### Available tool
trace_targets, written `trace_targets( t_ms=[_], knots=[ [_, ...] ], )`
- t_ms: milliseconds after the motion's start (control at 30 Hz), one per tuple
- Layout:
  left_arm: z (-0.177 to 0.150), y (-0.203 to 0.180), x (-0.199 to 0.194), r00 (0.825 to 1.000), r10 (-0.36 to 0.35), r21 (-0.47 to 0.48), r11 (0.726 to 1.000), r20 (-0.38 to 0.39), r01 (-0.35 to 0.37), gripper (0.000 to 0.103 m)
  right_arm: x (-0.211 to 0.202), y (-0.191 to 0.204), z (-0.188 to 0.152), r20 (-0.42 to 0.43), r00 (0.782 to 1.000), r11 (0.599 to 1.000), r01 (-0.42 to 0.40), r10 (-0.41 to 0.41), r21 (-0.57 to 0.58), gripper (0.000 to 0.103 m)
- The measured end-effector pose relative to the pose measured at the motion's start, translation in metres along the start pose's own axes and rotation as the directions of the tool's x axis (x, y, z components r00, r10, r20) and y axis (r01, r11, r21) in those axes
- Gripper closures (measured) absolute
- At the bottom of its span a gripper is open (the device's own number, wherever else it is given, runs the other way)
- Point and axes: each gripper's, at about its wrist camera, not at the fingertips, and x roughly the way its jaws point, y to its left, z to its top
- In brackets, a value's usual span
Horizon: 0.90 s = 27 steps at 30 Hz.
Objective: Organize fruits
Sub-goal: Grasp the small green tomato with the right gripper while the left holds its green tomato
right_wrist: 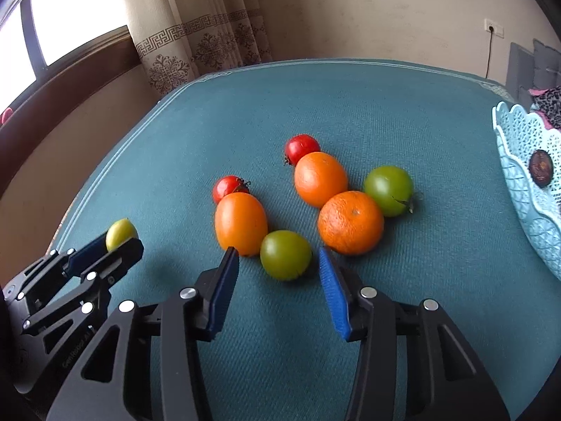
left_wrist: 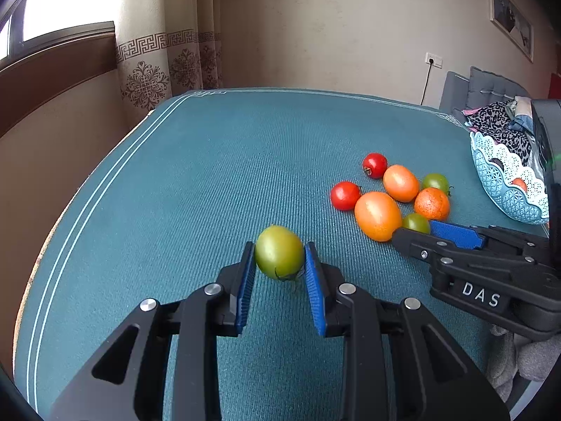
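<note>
My left gripper (left_wrist: 279,253) is shut on a green tomato (left_wrist: 279,252), low over the teal table mat (left_wrist: 210,175); it also shows in the right wrist view (right_wrist: 121,233). My right gripper (right_wrist: 279,258) is open, its fingers either side of another green tomato (right_wrist: 285,254) that rests on the mat. Behind it lie two orange oval fruits (right_wrist: 241,222) (right_wrist: 319,178), a round orange (right_wrist: 350,222), a third green tomato (right_wrist: 388,190) and two small red tomatoes (right_wrist: 228,187) (right_wrist: 301,147).
A light blue lattice basket (right_wrist: 526,182) stands at the right edge of the table, with a dark fruit (right_wrist: 541,173) in it. A grey chair with clothes (left_wrist: 498,119) is behind it. Curtain and window are at the far left.
</note>
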Motion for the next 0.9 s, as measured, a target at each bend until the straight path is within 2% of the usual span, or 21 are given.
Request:
trace_targets(
  t_ms=[100, 133, 433, 733, 900],
  knots=[
    [0.0, 0.001, 0.001, 1.0, 0.001, -0.008, 1.0, -0.005, -0.001, 0.074, 0.0, 0.002, 0.002, -0.002, 1.0, 1.0, -0.012, 0.012, -0.005, 0.064],
    [0.0, 0.001, 0.001, 1.0, 0.001, -0.009, 1.0, -0.007, -0.001, 0.074, 0.0, 0.002, 0.002, -0.004, 1.0, 1.0, -0.008, 0.007, -0.01, 0.073],
    [0.001, -0.001, 0.002, 1.0, 0.011, -0.005, 1.0, -0.011, -0.011, 0.074, -0.016, -0.004, -0.009, 0.01, 1.0, 1.0, -0.015, 0.015, 0.026, 0.073],
    [0.002, -0.001, 0.003, 1.0, 0.005, -0.003, 1.0, -0.02, -0.005, 0.074, -0.057, -0.03, -0.01, 0.113, 0.991, 0.994, 0.055, -0.065, 0.094, 0.073],
    [0.003, -0.002, 0.003, 1.0, 0.013, 0.004, 1.0, -0.022, -0.013, 0.074, -0.088, -0.056, -0.009, 0.193, 0.97, 0.98, 0.116, -0.146, 0.159, 0.073]
  ],
)
